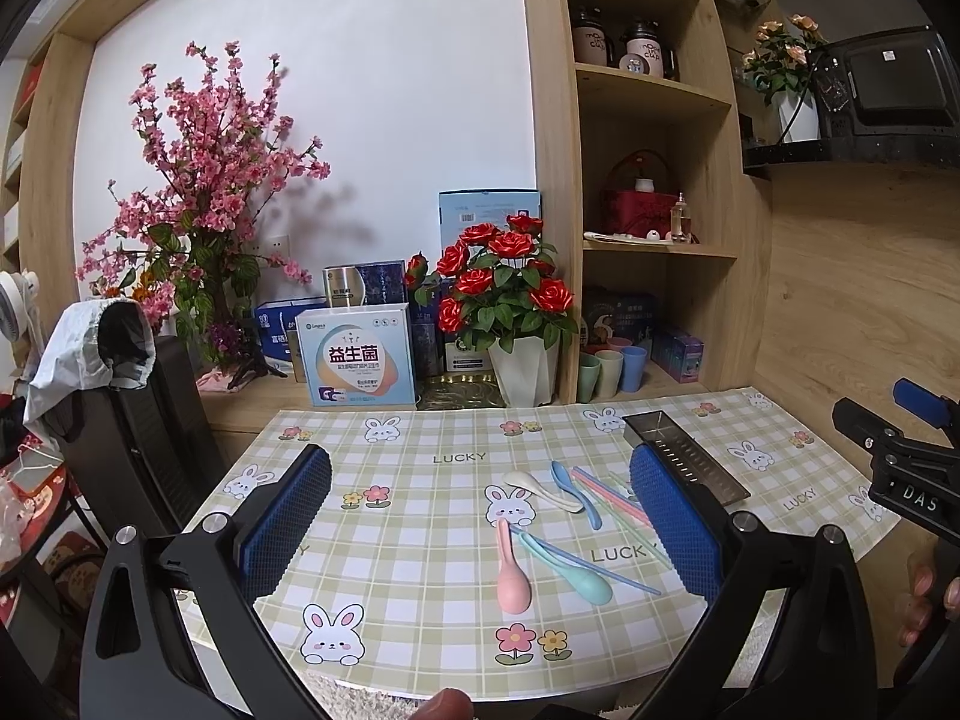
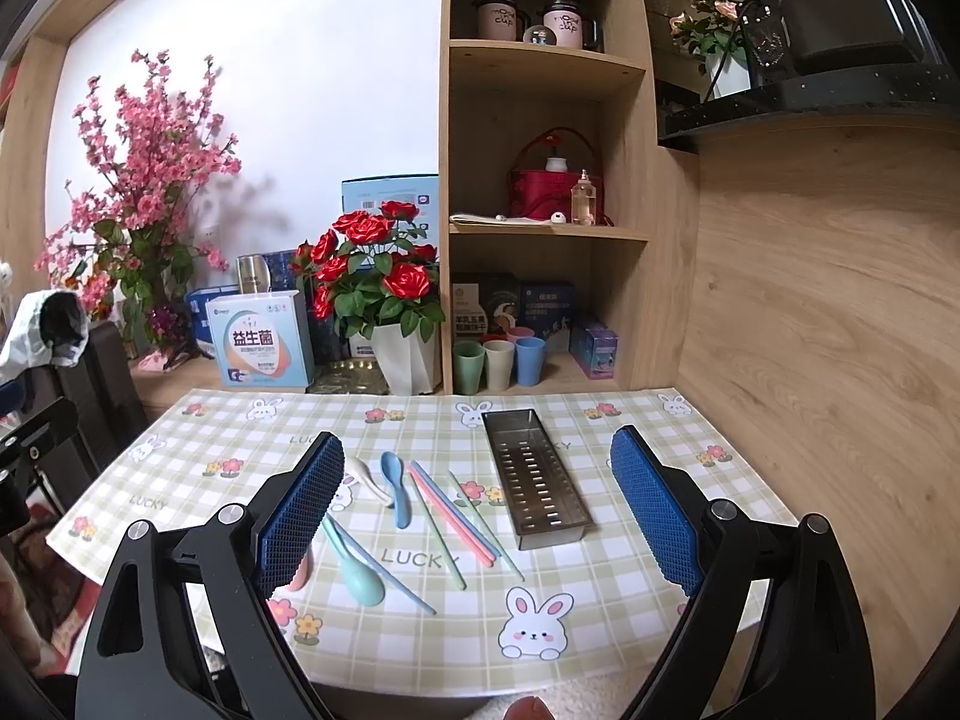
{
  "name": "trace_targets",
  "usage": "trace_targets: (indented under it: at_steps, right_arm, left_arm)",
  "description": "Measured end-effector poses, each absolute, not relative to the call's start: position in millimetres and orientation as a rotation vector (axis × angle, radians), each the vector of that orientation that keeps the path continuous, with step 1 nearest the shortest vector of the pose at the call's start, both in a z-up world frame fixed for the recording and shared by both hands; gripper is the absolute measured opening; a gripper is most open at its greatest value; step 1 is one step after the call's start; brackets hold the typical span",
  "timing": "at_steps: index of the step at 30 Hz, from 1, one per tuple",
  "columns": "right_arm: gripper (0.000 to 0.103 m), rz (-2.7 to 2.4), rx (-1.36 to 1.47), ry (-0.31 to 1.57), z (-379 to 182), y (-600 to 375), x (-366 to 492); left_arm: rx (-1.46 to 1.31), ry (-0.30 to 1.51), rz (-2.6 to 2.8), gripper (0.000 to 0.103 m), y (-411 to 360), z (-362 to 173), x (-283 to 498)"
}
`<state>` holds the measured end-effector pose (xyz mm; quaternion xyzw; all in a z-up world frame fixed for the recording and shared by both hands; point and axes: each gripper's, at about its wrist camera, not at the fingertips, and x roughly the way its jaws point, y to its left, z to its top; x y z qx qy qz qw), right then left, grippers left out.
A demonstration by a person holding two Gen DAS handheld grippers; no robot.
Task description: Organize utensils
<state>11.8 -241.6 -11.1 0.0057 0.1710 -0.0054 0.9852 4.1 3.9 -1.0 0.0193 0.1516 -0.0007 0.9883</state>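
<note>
From the left wrist camera, the left gripper [image 1: 480, 531] hangs above the checked tablecloth [image 1: 384, 564] with its blue-padded fingers [image 1: 288, 525] spread wide and nothing between them. Inside the gap, closer to the right finger, lie a pink spoon [image 1: 510, 570] and a mint spoon [image 1: 570, 567], their handles crossing a thin blue chopstick [image 1: 591, 561]. Further ahead sit a white spoon [image 1: 543, 489] and a blue spoon [image 1: 573, 489], side by side. Pink chopsticks [image 1: 609, 495] run partly behind the right finger, and the metal tray [image 1: 684, 456] shows just past that fingertip (its near half is hidden). The right gripper's body [image 1: 906, 468] appears off to the right.

From the right wrist camera, the right gripper [image 2: 477, 519] is likewise wide open and empty. The tray [image 2: 534, 477] lies between the fingers [image 2: 657, 510], slightly right of centre, lengthwise along them. Left of it, fanned out, are the pink chopsticks [image 2: 456, 513], a green chopstick [image 2: 441, 534] and the blue chopstick [image 2: 390, 570]. The blue spoon [image 2: 396, 486] and mint spoon [image 2: 354, 564] lie near the left finger, which partly covers the white spoon [image 2: 369, 477].
</note>
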Motion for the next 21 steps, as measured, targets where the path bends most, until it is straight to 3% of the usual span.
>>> trace_targets:
  at_steps: [21]
  right_arm:
    - [0.088, -0.012, 0.013, 0.346, -8.5, -241.8, 12.0]
  left_arm:
    - [0.034, 0.309, 0.003, 0.098, 4.8, -2.4, 2.0]
